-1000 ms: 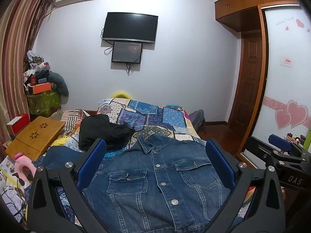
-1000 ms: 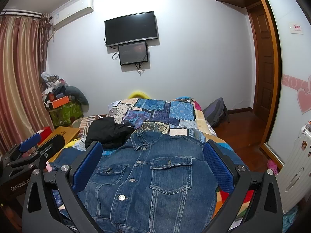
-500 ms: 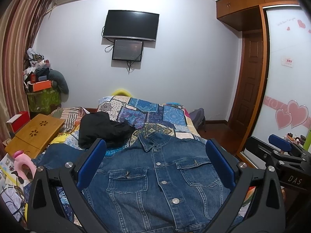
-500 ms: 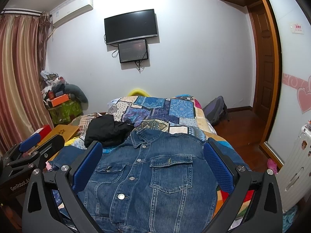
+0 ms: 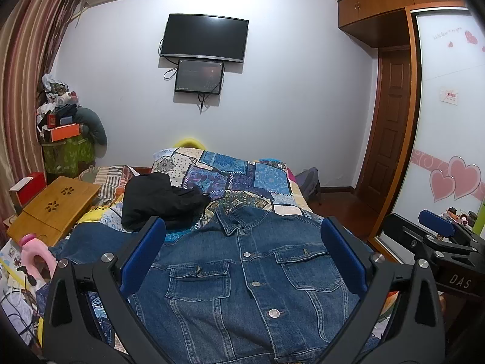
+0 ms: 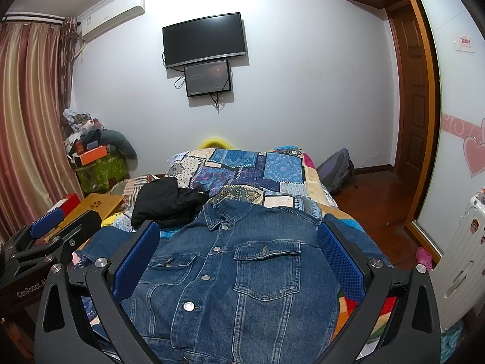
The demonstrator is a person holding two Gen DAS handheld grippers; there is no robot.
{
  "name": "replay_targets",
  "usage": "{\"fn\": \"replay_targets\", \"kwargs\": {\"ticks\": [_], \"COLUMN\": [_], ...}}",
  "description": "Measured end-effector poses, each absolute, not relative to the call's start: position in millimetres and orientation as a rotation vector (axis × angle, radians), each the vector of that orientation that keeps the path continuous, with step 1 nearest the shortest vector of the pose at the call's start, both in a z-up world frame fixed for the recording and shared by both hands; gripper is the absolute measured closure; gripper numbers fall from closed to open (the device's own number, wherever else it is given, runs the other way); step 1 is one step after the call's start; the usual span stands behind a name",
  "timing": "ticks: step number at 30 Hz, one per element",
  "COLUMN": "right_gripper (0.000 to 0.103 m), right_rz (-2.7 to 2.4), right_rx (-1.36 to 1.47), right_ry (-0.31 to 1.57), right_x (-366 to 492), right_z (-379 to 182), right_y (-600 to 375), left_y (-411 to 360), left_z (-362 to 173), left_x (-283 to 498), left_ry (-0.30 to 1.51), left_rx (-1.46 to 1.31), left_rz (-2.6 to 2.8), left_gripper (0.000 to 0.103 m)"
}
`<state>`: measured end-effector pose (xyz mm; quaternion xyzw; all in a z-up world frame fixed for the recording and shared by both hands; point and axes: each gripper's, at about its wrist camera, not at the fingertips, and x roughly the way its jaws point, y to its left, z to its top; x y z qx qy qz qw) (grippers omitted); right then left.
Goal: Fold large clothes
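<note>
Lying flat: buttoned denim jacket (image 5: pixel 251 285), patchwork quilt (image 5: pixel 242 173)

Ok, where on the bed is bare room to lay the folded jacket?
Free: the patchwork quilt beyond the denim jacket collar, right of the black garment. Crowded: the left side, with the wooden lap desk and clutter.

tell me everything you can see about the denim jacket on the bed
The denim jacket is mid-blue, lying front up and spread flat on the patchwork quilt, collar toward the far wall. It is buttoned shut with silver metal buttons and has two flapped chest pockets and stitched seams. One sleeve stretches out to its left side. A black garment lies just beyond its collar; whether they touch is unclear. Neither gripper touches it.
</note>
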<state>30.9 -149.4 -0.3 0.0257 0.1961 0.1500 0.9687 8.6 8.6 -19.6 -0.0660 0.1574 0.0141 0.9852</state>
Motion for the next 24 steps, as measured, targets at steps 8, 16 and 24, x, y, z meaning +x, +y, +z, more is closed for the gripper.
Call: {"fn": "replay_targets", "kwargs": {"ticks": [8, 16, 24], "right_gripper": [0.000, 0.000, 0.000], "right_rz": [0.303, 0.303, 0.301], "right_rx": [0.052, 0.051, 0.053], "right_ry": [0.397, 0.398, 0.405], "right_x": [31.5, 31.6, 32.6], "right_z": [0.1, 0.5, -6.0], "right_y": [-149.2, -149.0, -148.9], "left_y": [7.9, 8.6, 9.1], "left_z": [-19.8, -18.1, -17.6], "left_x": [7.3, 9.9, 12.6], "left_ry": [0.316, 0.320, 0.326], "left_rx": [-0.129, -0.132, -0.132], "left_rz": [0.027, 0.027, 0.026], "left_gripper": [0.000, 0.000, 0.000]}}
